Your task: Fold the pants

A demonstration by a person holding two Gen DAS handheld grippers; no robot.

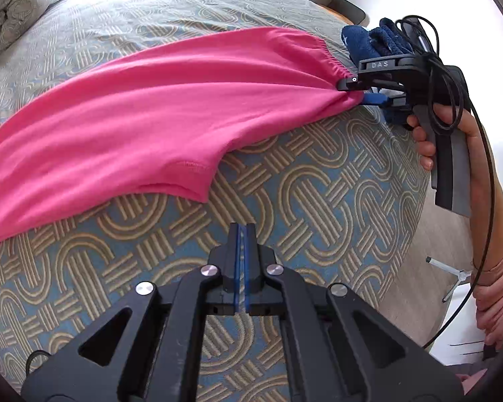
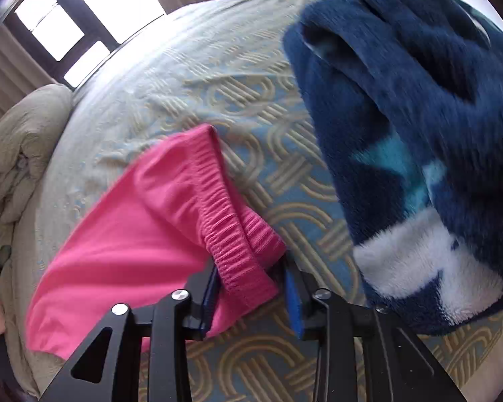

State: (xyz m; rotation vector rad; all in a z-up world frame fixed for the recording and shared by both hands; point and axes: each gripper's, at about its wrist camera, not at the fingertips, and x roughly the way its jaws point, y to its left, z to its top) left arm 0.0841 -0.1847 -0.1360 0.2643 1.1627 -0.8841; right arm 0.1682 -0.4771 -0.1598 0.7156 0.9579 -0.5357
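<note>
Pink pants lie stretched across the patterned bed, legs running off to the left, elastic waistband at the right. My right gripper is at the waistband corner; in the right wrist view the waistband sits between its spread fingers, so it is open around the fabric. My left gripper is shut and empty, hovering over the bedspread just below the pants' lower edge.
A dark blue fleece garment with white and teal patches lies right of the waistband near the bed's edge. A rolled grey duvet sits at the far left. The floor and a small tripod are at the right.
</note>
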